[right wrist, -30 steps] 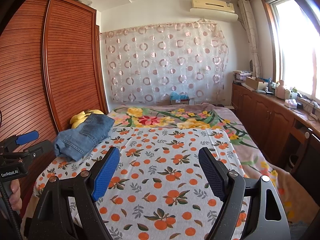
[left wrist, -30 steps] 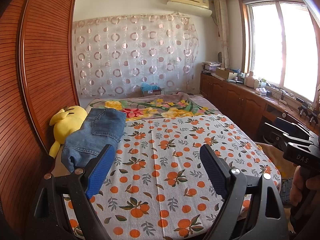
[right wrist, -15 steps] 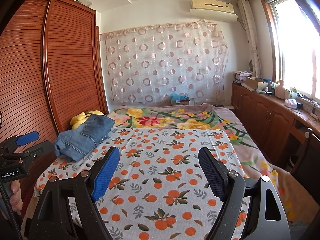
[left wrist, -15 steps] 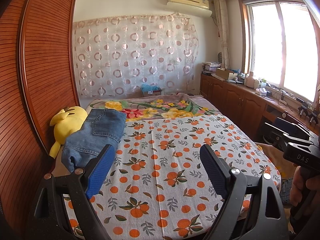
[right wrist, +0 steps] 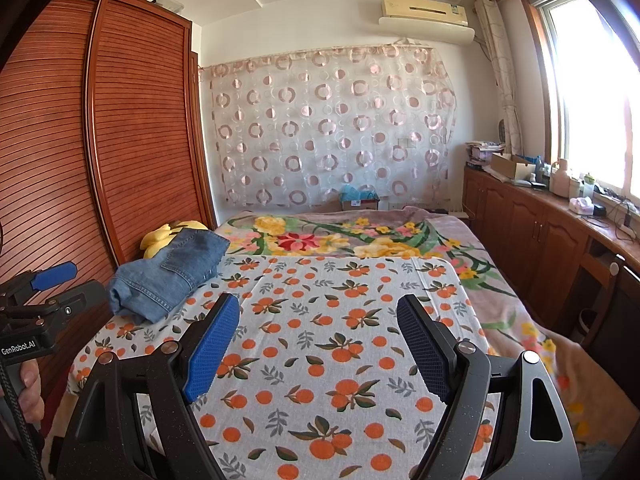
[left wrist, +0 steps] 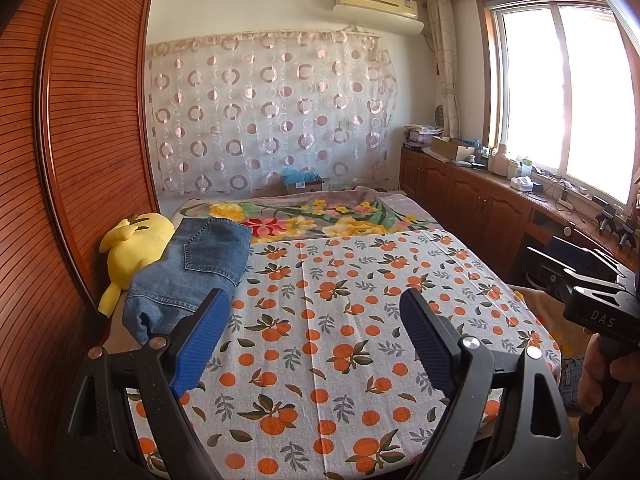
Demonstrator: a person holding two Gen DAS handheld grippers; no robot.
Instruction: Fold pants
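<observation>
Folded blue jeans lie at the left side of the bed, partly over a yellow plush toy; the right wrist view shows the jeans too. My left gripper hovers over the orange-print sheet with its jaws wide apart and nothing between them; the jeans sit just beyond its left finger. My right gripper is open above the same sheet, empty, with the jeans off to its left. Each hand-held gripper shows at the edge of the other's view.
A slatted wooden wardrobe stands tight along the bed's left side. A floral blanket covers the far end of the bed. Wooden cabinets with clutter on top run under the window on the right. More denim lies low beside the bed.
</observation>
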